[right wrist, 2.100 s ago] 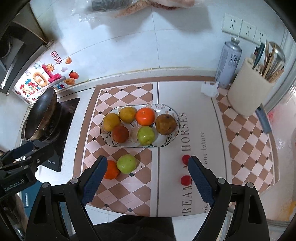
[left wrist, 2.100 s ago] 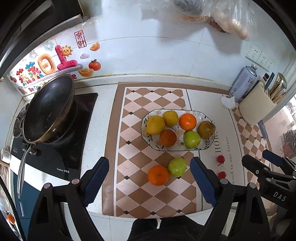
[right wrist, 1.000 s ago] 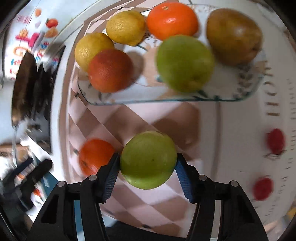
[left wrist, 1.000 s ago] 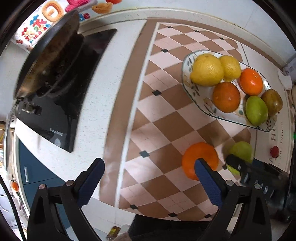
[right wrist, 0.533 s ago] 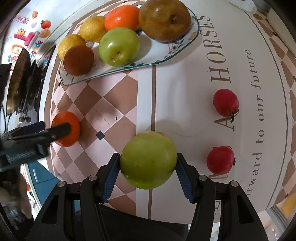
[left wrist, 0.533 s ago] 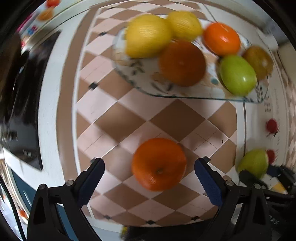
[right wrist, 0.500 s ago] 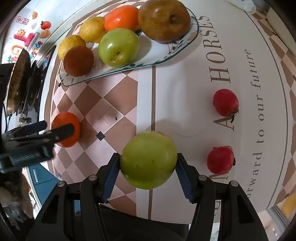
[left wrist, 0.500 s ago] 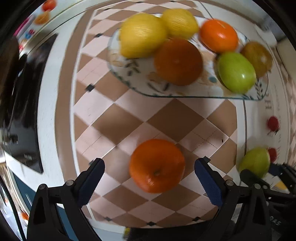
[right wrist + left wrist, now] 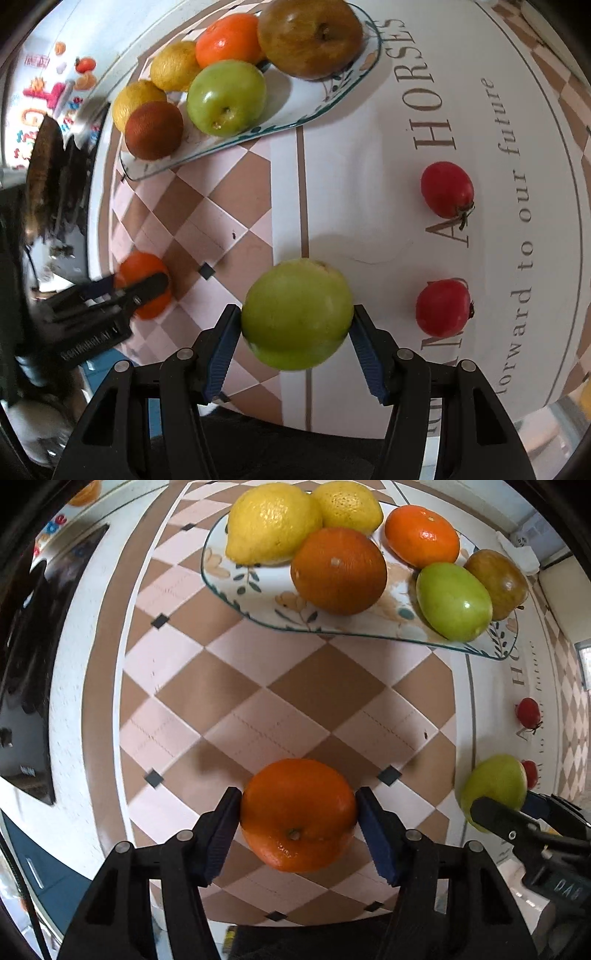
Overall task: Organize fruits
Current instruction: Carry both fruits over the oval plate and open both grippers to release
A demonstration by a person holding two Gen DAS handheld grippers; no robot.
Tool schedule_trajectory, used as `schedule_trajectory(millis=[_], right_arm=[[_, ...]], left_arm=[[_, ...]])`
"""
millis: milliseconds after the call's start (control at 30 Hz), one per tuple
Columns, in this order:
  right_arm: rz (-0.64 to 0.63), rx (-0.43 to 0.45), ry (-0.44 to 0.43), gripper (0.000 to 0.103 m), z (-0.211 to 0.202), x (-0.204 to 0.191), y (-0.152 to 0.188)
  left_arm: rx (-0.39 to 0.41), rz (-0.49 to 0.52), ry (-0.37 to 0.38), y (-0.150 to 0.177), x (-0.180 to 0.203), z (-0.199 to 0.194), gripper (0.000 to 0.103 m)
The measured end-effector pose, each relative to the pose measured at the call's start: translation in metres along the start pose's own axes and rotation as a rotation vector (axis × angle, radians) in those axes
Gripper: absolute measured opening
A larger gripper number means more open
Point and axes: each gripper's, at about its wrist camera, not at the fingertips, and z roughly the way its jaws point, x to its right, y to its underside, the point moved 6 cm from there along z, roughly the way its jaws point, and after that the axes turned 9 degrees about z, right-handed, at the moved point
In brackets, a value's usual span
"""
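My left gripper (image 9: 298, 814) is shut on an orange (image 9: 297, 814), low over the checkered mat. My right gripper (image 9: 295, 315) is shut on a green apple (image 9: 297, 314), held above the mat; the apple also shows at the right of the left wrist view (image 9: 493, 786). The left gripper with the orange shows in the right wrist view (image 9: 142, 284). The patterned plate (image 9: 258, 594) holds two lemons, two oranges, a green apple (image 9: 454, 602) and a brown pear (image 9: 495, 583). Two small red fruits (image 9: 447, 188) (image 9: 441, 308) lie on the mat to the right.
A black stove top (image 9: 26, 672) with a dark pan (image 9: 44, 155) is at the left. The counter's front edge runs just below both grippers. The mat (image 9: 517, 129) carries printed words on its white part.
My left gripper has closed its jaws on the orange, which was lying free between them. The right gripper still holds the green apple and has come a little lower and nearer the red fruits.
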Motion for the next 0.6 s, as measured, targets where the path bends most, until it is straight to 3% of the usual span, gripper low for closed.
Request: schedule_trajectory(millis=[400, 600], right_arm=[[0.229, -0.056, -0.159, 0.066, 0.009, 0.016, -0.014], [0.127, -0.011, -0.061, 0.061, 0.014, -0.002, -0.015]], left_arm=[[0.008, -0.019, 0.010, 0.000, -0.006, 0.001, 0.061], [0.004, -0.025, 0.010, -0.002, -0.009, 0.002, 0.061]])
